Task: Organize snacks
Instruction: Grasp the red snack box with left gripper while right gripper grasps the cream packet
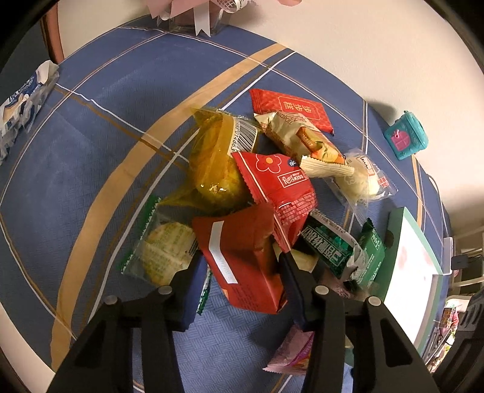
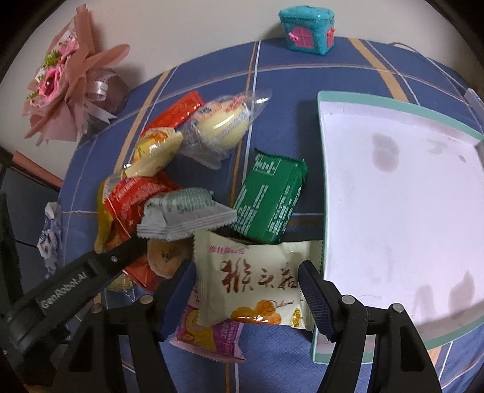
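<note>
A pile of wrapped snacks lies on a blue plaid tablecloth (image 1: 90,157). My left gripper (image 1: 239,266) is shut on a red snack packet (image 1: 242,257) at the near side of the pile. My right gripper (image 2: 246,278) is shut on a cream packet with brown characters (image 2: 254,284), right beside the left wall of a white tray with a teal rim (image 2: 393,196). The tray also shows at the right of the left wrist view (image 1: 408,257). A green packet (image 2: 269,199) and a grey-white packet (image 2: 184,211) lie just beyond the cream one. The left gripper's arm (image 2: 75,278) shows at lower left.
A teal toy house (image 2: 307,25) stands at the table's far edge by the wall. A pink bouquet (image 2: 69,81) lies at the far left. A blue-white bag (image 1: 21,105) lies at the left edge. A pink-purple packet (image 2: 208,332) lies under my right gripper.
</note>
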Tool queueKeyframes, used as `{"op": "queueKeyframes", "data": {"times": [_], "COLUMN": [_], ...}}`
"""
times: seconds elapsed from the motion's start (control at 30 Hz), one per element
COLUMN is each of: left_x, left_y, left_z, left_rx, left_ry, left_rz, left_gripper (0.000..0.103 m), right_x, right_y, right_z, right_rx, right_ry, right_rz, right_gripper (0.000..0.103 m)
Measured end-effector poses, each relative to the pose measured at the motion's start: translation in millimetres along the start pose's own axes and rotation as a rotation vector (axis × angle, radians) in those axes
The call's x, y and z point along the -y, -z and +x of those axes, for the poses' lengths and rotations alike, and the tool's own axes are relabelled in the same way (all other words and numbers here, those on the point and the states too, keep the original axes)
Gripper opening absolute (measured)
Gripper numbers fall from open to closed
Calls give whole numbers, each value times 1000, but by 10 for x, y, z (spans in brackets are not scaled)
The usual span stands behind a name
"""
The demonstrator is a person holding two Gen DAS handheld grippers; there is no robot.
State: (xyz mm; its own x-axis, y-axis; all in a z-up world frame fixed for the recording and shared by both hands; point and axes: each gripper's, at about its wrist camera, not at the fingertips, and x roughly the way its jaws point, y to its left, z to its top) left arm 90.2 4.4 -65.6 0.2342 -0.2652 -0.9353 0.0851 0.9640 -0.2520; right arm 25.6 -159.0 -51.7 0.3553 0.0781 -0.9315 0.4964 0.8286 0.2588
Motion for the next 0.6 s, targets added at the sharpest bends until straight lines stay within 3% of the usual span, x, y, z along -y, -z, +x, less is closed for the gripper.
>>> {"op": "queueKeyframes", "data": {"times": [0.07,0.13,0.37,0.6], "left_x": [-1,-6,-28,-77], "left_y": [2,1,-3,-8], "left_z": [-3,-6,-41,-117], "left_rx": [0,1,7,18], "left_ry": [0,0,4,11], "left_rz": [1,1,-6,-17], "left_gripper": [50,50,46,42], "right_x": [-46,-56,65,142], "right_y": [-2,3,48,38], "right_z": [20,24,-73,-179], "right_rx": [4,6,18,21], "right_ry": [18,28,18,10], "right_rz": [-18,-21,-2,3], "right_gripper": [72,61,42,36]}}
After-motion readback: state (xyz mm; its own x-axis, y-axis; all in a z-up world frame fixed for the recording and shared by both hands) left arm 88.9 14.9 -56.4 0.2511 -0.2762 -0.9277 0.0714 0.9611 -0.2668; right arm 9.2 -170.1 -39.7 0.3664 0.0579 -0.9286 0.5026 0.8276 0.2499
